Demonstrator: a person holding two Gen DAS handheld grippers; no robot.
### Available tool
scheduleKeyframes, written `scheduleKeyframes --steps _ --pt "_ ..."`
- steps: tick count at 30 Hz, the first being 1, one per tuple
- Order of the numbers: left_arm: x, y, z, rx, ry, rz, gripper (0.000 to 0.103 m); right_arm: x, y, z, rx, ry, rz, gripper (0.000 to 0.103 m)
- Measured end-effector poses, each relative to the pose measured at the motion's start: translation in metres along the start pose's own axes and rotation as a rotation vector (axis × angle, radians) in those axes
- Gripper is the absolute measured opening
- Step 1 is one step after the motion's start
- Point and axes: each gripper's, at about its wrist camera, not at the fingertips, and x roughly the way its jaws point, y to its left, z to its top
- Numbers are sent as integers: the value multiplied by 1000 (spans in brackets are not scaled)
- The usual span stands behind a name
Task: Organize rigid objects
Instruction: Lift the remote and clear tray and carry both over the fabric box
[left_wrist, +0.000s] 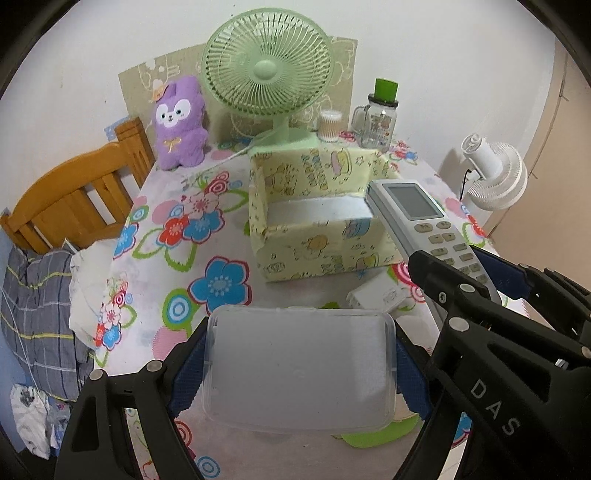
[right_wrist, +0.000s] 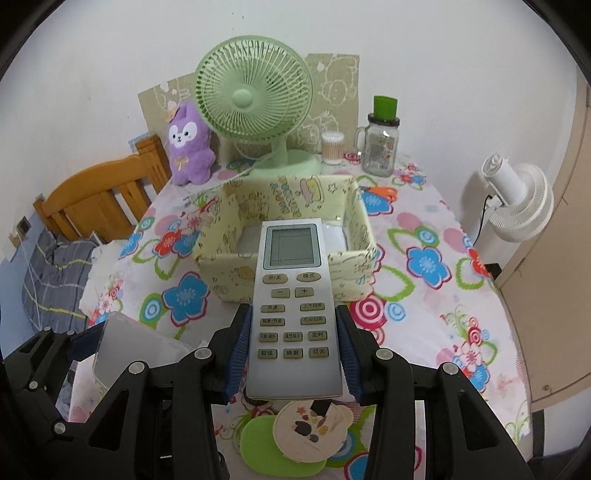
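Flowered cloth covers the table (right_wrist: 424, 206). My left gripper (left_wrist: 301, 367) clamps a clear plastic box (left_wrist: 299, 369); my right gripper (right_wrist: 293, 356) clamps a remote (right_wrist: 293, 314) just before the yellow bin (right_wrist: 354, 266).

Both wrist views look forward and down along fingers, close over floral table (left_wrist: 229, 236) (fisheye); left view sits left of right view. Shared: yellow box (left_wrist: 314, 206) (right_wrist: 288, 236), green fan (left_wrist: 266, 70) (right_wrist: 251, 99).
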Motion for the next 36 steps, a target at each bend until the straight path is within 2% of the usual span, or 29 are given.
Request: scheduleKeyframes --steps 8,15,26,36 --pt "-22 -2 20 6 -57 4 89 -23 1 22 -3 -64 -15 47" --pt "-32 2 34 13 -76 12 89 -29 4 33 8 -72 -14 47" --pt "-33 -2 55 21 -96 15 89 -33 -3 55 12 -95 -31 47" --pt "-24 -8 78 -18 -105 33 89 -18 -18 78 2 -96 6 47"
